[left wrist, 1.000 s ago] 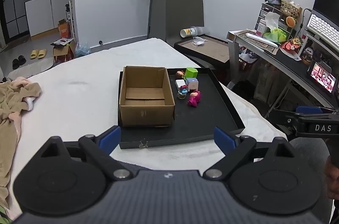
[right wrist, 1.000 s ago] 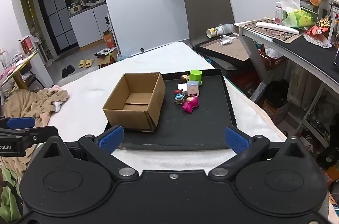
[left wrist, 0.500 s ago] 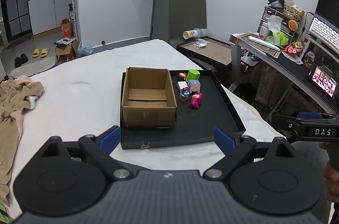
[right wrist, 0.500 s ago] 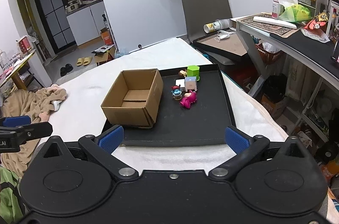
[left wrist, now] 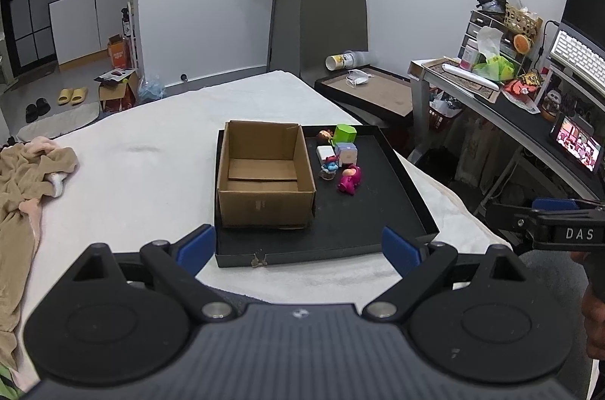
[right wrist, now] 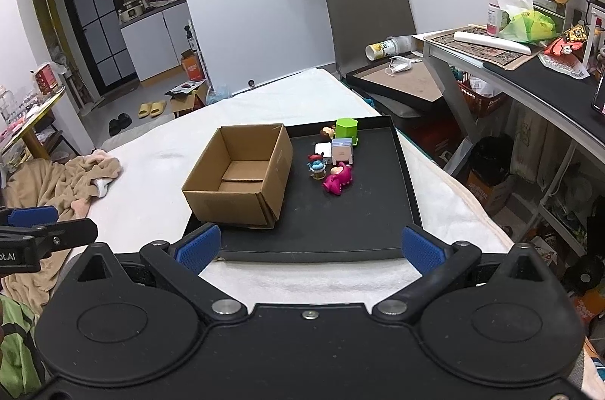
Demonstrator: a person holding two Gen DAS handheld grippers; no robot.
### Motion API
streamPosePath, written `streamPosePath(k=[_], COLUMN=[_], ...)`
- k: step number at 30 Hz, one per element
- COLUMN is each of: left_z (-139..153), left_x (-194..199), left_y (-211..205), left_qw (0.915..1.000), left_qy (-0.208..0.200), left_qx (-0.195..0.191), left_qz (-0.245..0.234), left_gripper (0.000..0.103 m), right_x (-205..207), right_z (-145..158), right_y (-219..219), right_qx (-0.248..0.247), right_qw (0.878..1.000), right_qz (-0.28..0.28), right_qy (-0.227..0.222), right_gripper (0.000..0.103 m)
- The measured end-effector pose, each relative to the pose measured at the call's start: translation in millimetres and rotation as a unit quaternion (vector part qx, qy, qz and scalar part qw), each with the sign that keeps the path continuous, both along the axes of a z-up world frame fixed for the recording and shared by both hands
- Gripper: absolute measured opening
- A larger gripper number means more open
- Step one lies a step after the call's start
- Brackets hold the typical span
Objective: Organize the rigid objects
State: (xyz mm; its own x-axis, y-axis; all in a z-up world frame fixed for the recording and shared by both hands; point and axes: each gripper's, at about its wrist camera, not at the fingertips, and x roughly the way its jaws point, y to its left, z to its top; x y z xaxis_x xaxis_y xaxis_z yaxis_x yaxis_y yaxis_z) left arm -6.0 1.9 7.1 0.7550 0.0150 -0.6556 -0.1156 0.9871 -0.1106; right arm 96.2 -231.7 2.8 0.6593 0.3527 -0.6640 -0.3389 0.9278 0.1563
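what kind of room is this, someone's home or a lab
Most likely a small lived-in flat, not a lab: slippers on the floor, kitchen cabinets through the doorway, and a cluttered desk beside the white-covered surface holding the black tray.

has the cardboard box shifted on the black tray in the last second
No. The cardboard box sits in the same left part of the black tray, its spacing from the pink toy unchanged; only the cameras moved.

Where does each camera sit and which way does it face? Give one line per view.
Left wrist: on the left gripper, facing forward over the black tray; own open blue fingertips show, the right gripper at right.
Right wrist: on the right gripper, facing the tray from further right; own open fingertips show, the left gripper at left.
Shared: cardboard box, pink toy.
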Motion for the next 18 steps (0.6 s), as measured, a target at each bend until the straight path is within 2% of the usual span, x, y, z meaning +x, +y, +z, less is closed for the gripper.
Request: streamPosePath(k=[9,18], left_z=[0.0,0.3], left_x=[0.5,-0.2], left_y=[2.8,3.1], left_qw=[1.0000,1.0000], left_qy=[0.004,0.005], left_qx=[-0.007,-0.009], left_qz=[-0.002,0.000], left_gripper=[0.094,0.094], right_x=[1.4,1.8], right_z=[1.7,-0.5], right_y=[-4.3,-2.5], right_qx=[0.017,0.010], right_qw=[1.000,1.000], right_qz=[0.006,0.004], right_qy=[0.005,0.007], right_gripper=[0.103,0.103])
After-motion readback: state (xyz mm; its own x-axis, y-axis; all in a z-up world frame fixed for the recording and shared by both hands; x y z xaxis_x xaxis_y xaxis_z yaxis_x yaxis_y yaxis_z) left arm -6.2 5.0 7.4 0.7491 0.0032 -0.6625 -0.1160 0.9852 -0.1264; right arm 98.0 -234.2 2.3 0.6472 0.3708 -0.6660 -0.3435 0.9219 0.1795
